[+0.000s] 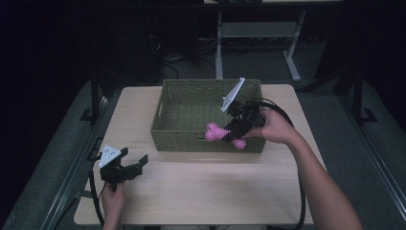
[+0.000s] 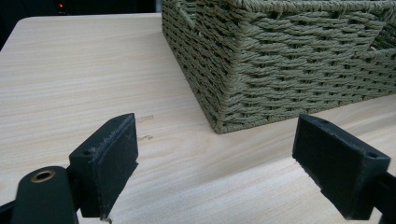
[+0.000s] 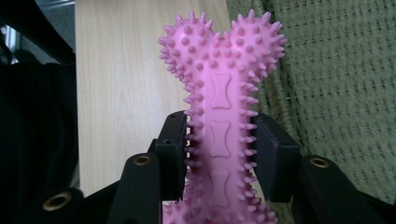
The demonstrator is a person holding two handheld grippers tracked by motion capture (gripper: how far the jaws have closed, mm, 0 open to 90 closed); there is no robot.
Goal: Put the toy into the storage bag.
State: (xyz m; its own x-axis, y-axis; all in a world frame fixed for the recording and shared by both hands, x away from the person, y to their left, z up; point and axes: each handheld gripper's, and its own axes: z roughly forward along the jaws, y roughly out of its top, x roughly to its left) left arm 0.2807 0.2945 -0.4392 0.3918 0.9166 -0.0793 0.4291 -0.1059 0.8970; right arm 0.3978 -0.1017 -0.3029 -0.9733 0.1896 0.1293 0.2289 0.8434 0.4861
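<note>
Dark floor and desk legs lie beyond the pale wooden table [image 1: 201,191]; we count one green woven basket [image 1: 191,134], one pink spiked bone toy [image 1: 216,132] and two grippers; the right gripper [image 1: 233,130] is clenched across the toy's shaft, whose long axis runs straight ahead from between its jaws, knobbed end foremost, just over the basket's near wall, the interior lying ahead; the left gripper [image 1: 139,162] rests released on the table, the basket's corner just ahead, holding nothing.
</note>
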